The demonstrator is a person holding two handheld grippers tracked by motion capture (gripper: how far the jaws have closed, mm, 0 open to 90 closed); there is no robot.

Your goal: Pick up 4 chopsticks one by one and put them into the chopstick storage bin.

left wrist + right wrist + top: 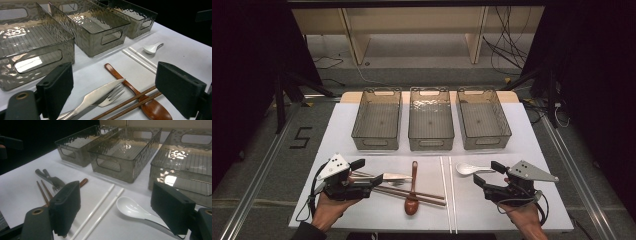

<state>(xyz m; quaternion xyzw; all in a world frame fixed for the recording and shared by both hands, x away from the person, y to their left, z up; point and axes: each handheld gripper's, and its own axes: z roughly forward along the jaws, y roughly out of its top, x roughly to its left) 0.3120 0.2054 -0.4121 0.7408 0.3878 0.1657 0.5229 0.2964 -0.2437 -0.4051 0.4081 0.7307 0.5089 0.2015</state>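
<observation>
On the white table top (532,150) lie a steel knife (100,96) and fork (113,96), a brown wooden spoon (412,192), a pair of wooden chopsticks (422,195), a pair of white chopsticks (447,190) and a white ceramic spoon (469,169). My left gripper (364,177) rests low at the front left, pointing right. It is open over the knife and fork handles, its jaws apart and gripping nothing. My right gripper (487,175) points left at the front right, open, with the white spoon (130,208) lying between and ahead of its jaws, untouched.
Three empty smoky clear bins (377,120) (430,120) (484,117) stand side by side across the back of the table. Bare table lies between the bins and the cutlery. Dark stands and cables ring the table on the floor.
</observation>
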